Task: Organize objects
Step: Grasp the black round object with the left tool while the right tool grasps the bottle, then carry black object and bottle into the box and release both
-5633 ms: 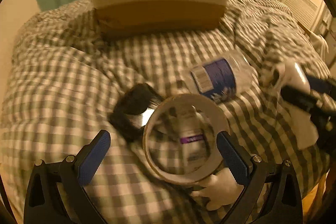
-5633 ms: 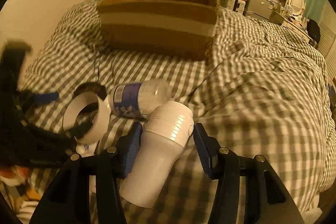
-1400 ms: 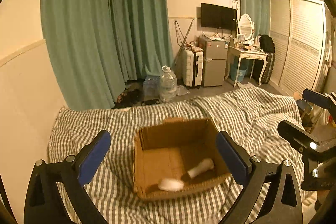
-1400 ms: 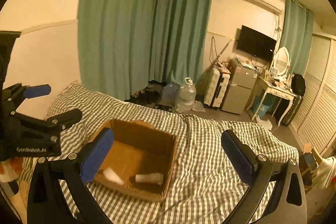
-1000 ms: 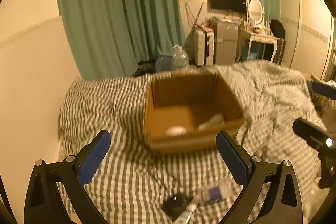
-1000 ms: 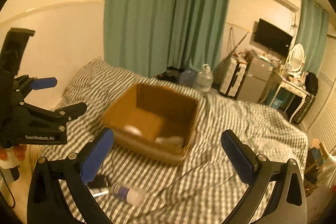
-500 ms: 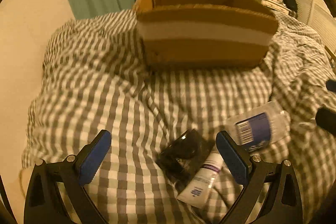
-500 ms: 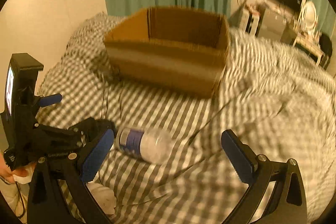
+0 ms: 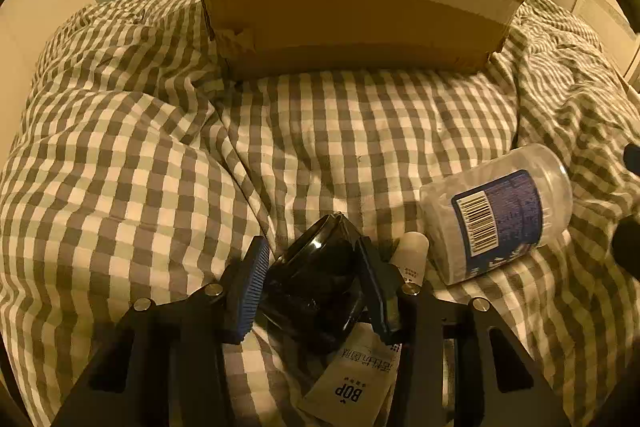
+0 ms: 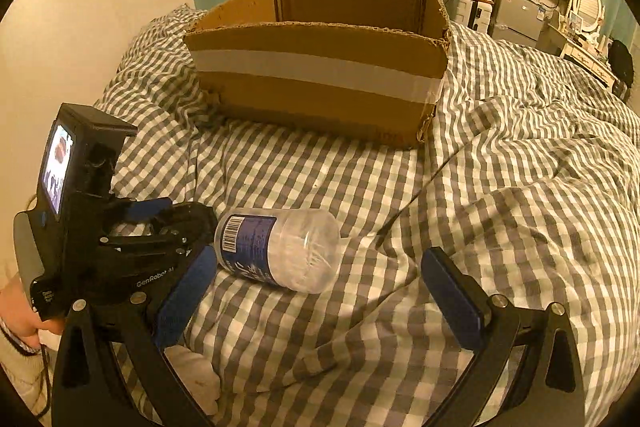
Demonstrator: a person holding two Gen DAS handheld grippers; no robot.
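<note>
Item 1: my left gripper, jaws closed on a squat glossy black jar lying on the checked bed quilt, over a white squeeze tube.

Item 2: my right gripper, jaws spread wide and empty, just short of a clear blue-labelled plastic bottle lying on its side.

Item 3: open brown cardboard box, farther back.

Step in hand, as I judge: grasp. Next: lift the jar clear and carry it over the box's near wall.

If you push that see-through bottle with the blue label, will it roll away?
Probably a little. The clear bottle lies on its round side, so a sideways push should roll it. The rumpled checked blanket is soft and would likely stop it soon. It looks like thin plastic, so probably light and squashy.
</note>
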